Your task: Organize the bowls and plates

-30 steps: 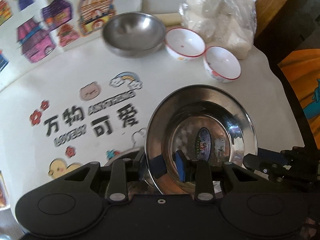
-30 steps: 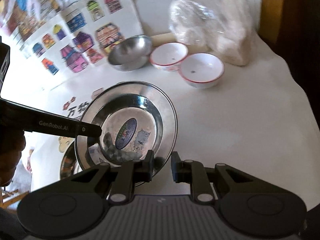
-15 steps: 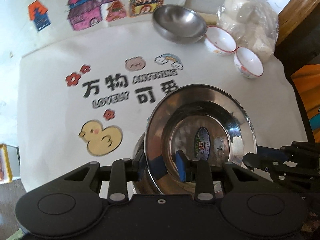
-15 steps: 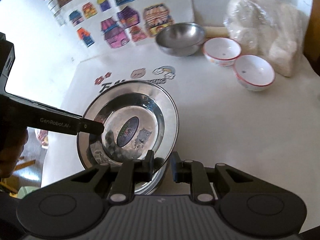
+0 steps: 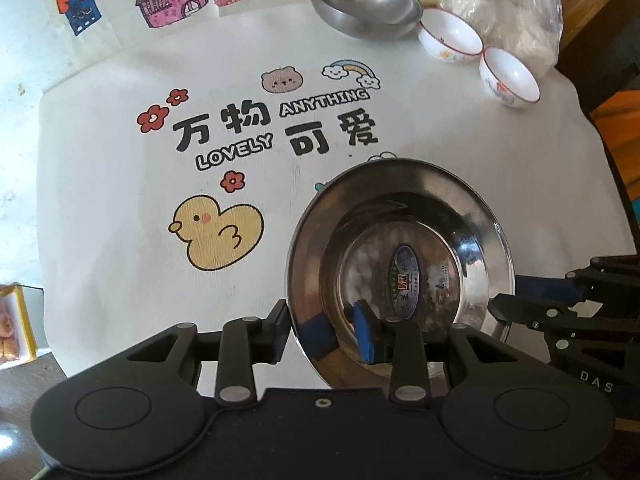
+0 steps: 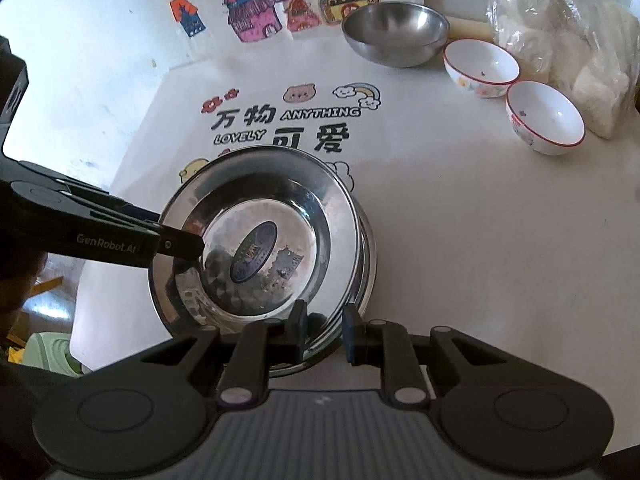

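Currently your left gripper [image 5: 326, 338] is clamped on the near rim of the steel plate [image 5: 400, 264], one blue pad inside the dish and one finger outside. Your right gripper [image 6: 324, 330] straddles the plate's [image 6: 260, 240] opposite edge with a gap between its fingers; whether it grips cannot be told. That plate sits tilted atop another steel dish [image 6: 366, 264] on the printed tablecloth [image 5: 120, 168]. At the far side, a steel bowl [image 6: 396, 34] and two red-rimmed white bowls [image 6: 480, 68] [image 6: 546, 118] stand beside a plastic bag [image 6: 568, 36].
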A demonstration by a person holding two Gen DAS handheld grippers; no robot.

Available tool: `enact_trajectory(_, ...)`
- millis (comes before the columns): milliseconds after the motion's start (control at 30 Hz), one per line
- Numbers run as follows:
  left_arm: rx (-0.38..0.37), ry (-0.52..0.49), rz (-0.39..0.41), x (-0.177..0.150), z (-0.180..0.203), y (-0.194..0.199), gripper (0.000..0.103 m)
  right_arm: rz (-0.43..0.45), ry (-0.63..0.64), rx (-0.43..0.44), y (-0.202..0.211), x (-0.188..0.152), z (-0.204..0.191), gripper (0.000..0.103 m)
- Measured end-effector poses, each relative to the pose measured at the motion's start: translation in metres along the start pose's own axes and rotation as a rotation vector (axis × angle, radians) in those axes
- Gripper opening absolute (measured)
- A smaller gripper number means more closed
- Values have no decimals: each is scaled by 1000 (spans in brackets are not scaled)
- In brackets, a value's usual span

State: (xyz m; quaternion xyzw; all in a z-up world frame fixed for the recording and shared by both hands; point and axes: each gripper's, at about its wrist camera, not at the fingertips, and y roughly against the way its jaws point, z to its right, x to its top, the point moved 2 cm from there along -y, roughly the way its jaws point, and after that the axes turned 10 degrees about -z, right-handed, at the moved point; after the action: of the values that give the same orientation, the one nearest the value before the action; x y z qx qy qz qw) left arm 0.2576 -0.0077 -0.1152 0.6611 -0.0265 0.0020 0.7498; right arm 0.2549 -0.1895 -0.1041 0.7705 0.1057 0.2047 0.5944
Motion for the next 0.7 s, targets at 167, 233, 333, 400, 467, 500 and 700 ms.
enact_trajectory(167, 26, -29, -12, 2, 3, -3, 38, -16, 14, -17, -3, 2, -5, 21)
enact_trajectory(233, 16, -43, -14, 3, 6, -3, 40, -20, 23, -15, -4, 3, -7, 21)
enact_trajectory(333, 35, -84, -20, 4, 13, -7, 40, -21, 65, -18, -6, 6, -14, 21)
enact_trajectory(400, 36, -98, -31, 3, 16, -10, 40, -29, 83, -20, -8, 6, -18, 21)
enact_trajectory(467, 33, -104, -27, 3, 16, -9, 40, -32, 82, -18, -9, 5, -20, 21)
enact_trajectory(500, 35, -105, -21, 3, 16, -8, 40, -28, 77, -20, -9, 5, -20, 21)
enact_trajectory(700, 39, -82, 1, 4, 10, -4, 53, -4, 49, -25, -5, 4, -16, 22)
